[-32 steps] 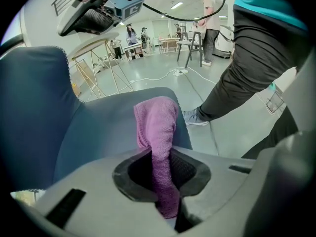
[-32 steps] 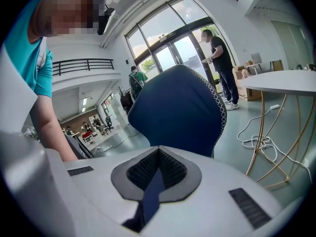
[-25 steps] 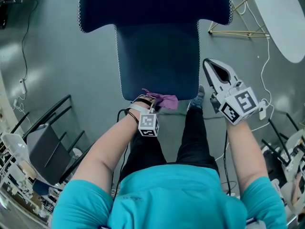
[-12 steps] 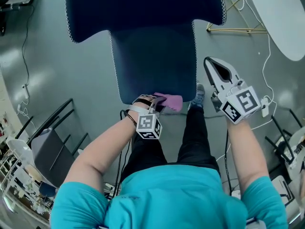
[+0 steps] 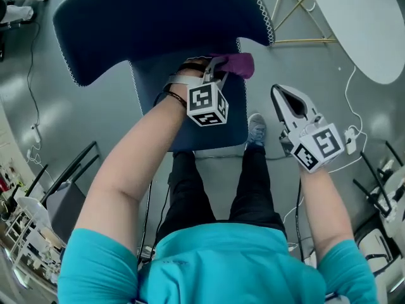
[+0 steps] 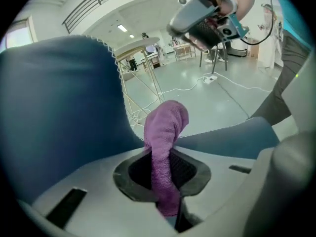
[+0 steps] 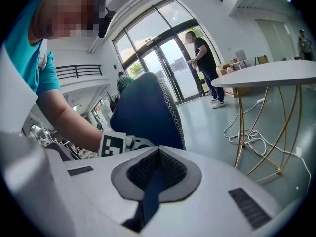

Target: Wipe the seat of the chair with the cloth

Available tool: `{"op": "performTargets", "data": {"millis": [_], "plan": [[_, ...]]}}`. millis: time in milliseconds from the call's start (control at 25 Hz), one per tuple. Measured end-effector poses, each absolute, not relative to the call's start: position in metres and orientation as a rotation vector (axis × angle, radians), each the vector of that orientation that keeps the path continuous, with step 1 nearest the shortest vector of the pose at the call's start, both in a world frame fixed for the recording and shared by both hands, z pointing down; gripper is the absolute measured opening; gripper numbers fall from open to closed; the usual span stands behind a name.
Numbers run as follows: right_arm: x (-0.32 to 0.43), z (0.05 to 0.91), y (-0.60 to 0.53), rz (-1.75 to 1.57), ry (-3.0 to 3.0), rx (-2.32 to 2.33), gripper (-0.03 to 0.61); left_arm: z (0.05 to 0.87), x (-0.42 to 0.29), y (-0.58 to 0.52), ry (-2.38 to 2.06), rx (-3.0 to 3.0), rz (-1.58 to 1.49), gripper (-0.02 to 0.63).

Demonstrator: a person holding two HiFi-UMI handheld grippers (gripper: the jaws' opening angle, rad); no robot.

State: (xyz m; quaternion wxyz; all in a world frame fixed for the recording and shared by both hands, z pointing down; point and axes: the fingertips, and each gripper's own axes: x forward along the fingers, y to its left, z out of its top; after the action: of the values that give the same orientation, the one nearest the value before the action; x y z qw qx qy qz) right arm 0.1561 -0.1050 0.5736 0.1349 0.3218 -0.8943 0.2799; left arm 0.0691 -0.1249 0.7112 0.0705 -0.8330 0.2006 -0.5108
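Observation:
The dark blue chair shows its seat (image 5: pixel 233 120) and its backrest (image 5: pixel 158 18) from above in the head view. My left gripper (image 5: pixel 216 65) is over the back of the seat, close under the backrest, shut on a purple cloth (image 5: pixel 238 64). In the left gripper view the cloth (image 6: pixel 165 142) stands up out of the shut jaws, between the backrest (image 6: pixel 59 98) and the seat (image 6: pixel 232 136). My right gripper (image 5: pixel 283 94) hangs to the right of the chair, off the seat, shut with nothing in it. In its own view it (image 7: pixel 153 179) faces the chair (image 7: pixel 148 110).
A white round table (image 5: pixel 367 24) on gold wire legs (image 5: pixel 304 18) stands at the right. White cables (image 5: pixel 351 106) trail over the grey floor. Black chairs (image 5: pixel 63 189) stand at the lower left. The person's shoe (image 5: pixel 256 128) is by the seat's front right corner.
My left gripper has carried the cloth from the seat's front edge across to the back, by the backrest. The right gripper has hardly moved.

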Motion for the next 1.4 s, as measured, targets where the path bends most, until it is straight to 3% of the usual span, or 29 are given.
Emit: {"op": "performTargets", "data": {"millis": [560, 1400], "plan": [[0.208, 0.595, -0.127, 0.884, -2.545, 1.033, -0.003, 0.773, 0.103, -0.172, 0.492, -2.388, -1.685, 0.051], [0.192, 0.589, -0.122, 0.875, -2.562, 1.014, -0.004, 0.775, 0.112, -0.128, 0.460, -2.425, -1.663, 0.051]]}}
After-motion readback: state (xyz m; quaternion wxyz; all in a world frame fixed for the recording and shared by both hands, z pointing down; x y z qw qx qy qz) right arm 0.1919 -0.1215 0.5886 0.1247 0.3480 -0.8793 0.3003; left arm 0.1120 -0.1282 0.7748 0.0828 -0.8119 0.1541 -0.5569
